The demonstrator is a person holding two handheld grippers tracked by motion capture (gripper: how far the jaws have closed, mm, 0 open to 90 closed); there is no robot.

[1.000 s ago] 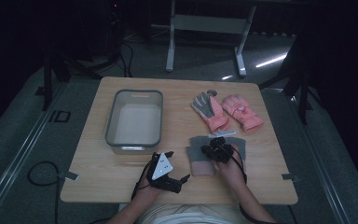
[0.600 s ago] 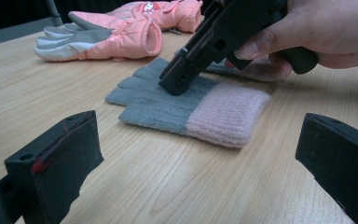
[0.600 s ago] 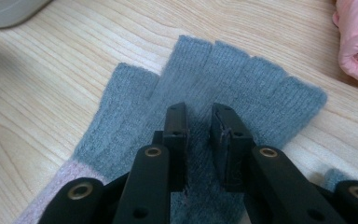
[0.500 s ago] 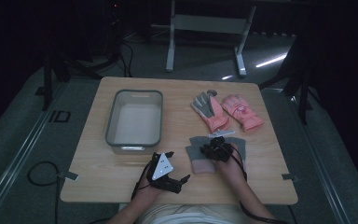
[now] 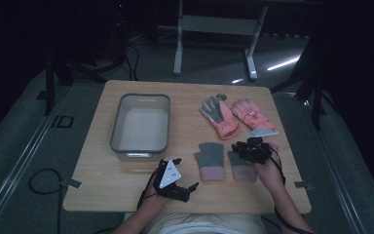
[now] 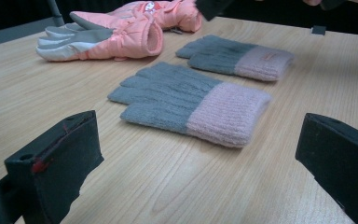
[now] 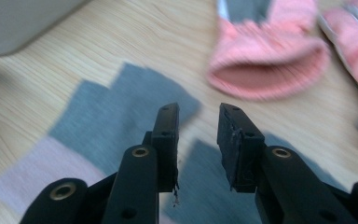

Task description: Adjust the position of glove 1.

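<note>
Lifting clear of right grey knit glove point(image 5: 241, 163), right gripper point(image 5: 251, 147) with jaws just parted, nothing between; left grey knit glove point(image 5: 210, 159) alongside, near table point(image 5: 107, 185) centre. Left gripper point(image 5: 179, 184) spread, idle. Advisable: rising straight, avoiding snagged knit.

Two grey gloves point(image 5: 210, 160) lie flat, side by side.

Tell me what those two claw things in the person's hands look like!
Both are black. The left gripper carries a grey three-cornered plate with small dots on top, and its blocky jaws have a red mark. The right gripper has two narrow black jaws with round metal-ringed holes. A black cable loops beside it.
</note>
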